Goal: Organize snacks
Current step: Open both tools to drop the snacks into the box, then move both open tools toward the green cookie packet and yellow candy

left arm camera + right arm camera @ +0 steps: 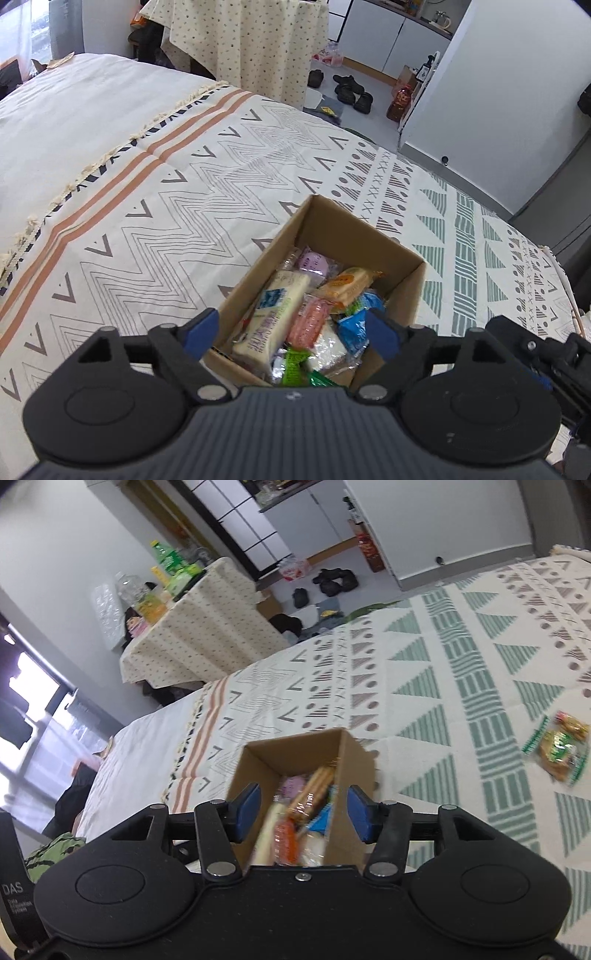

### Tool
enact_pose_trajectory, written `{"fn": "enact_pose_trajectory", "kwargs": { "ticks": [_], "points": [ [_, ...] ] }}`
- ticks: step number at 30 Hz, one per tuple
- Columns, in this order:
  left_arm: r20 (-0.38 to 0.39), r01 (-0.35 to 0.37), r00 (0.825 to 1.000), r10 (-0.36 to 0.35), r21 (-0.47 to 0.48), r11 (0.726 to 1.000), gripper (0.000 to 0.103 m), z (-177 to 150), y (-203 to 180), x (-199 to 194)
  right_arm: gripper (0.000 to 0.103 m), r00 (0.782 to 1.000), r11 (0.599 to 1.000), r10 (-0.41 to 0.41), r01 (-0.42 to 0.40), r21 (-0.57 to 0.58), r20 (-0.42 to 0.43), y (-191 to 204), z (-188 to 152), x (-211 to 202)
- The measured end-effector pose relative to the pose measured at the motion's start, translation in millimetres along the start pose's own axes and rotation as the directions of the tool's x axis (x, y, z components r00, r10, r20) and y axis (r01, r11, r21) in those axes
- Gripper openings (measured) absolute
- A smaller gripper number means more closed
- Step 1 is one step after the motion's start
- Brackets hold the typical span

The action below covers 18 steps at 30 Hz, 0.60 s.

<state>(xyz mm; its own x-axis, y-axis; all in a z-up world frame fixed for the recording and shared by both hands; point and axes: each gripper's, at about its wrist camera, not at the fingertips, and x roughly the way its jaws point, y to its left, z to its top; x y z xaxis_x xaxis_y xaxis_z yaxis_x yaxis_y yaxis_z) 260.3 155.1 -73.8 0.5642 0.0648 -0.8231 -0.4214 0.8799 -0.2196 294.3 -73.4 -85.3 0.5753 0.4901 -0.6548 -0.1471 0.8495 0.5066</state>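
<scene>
A patterned bedspread (229, 173), a draped side table (192, 635), and shoes (351, 88) on the floor.

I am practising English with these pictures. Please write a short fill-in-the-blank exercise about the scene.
1. The snacks lie in an open ____ box.
2. The box stands on a patterned ____.
3. One snack packet lies ____ the box, on the cover.
4. The left tool has its jaws ____.

Missing words: cardboard; bedspread; outside; open
</scene>
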Motion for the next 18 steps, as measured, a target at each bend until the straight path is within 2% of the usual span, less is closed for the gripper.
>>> {"fn": "enact_pose_trajectory", "kwargs": {
  "ticks": [3, 7, 10, 12, 14, 18],
  "points": [
    [-0.008, 0.010, 1.000, -0.010, -0.002, 1.000, 0.089, -4.1, -5.3, -1.3, 0.068, 1.000, 1.000, -0.022, 0.021, 0.009, 0.015, -7.5, -4.4, -8.8],
    [0.020, 0.024, 0.999, -0.025, 0.030, 0.999, 0.096, -11.2, -17.0, -7.3, 0.079, 0.999, 0.999, -0.044, 0.043, 0.021, 0.028, -16.5, -8.1, -18.4],
    [0.012, 0.020, 1.000, -0.021, 0.036, 0.999, 0.099, -16.3, -27.0, -8.7, 0.088, 0.997, 0.998, -0.058, 0.058, 0.014, 0.043, -20.9, -9.5, -26.0],
    [0.001, 0.021, 1.000, -0.021, 0.041, 0.999, 0.103, -20.3, -34.2, -9.1, 0.099, 0.996, 0.997, -0.075, 0.074, 0.008, 0.058, -24.2, -11.0, -31.8],
    [-0.010, 0.033, 0.999, -0.033, 0.050, 0.998, 0.103, -25.1, -41.1, -9.6, 0.103, 0.992, 0.996, -0.090, 0.091, 0.003, 0.086, -29.2, -11.9, -38.0],
    [-0.022, 0.041, 0.999, -0.040, 0.058, 0.997, 0.103, -33.4, -53.9, -11.2, 0.103, 0.984, 0.992, -0.127, 0.128, 0.003, 0.122, -40.0, -11.3, -47.1]
  ]
}}
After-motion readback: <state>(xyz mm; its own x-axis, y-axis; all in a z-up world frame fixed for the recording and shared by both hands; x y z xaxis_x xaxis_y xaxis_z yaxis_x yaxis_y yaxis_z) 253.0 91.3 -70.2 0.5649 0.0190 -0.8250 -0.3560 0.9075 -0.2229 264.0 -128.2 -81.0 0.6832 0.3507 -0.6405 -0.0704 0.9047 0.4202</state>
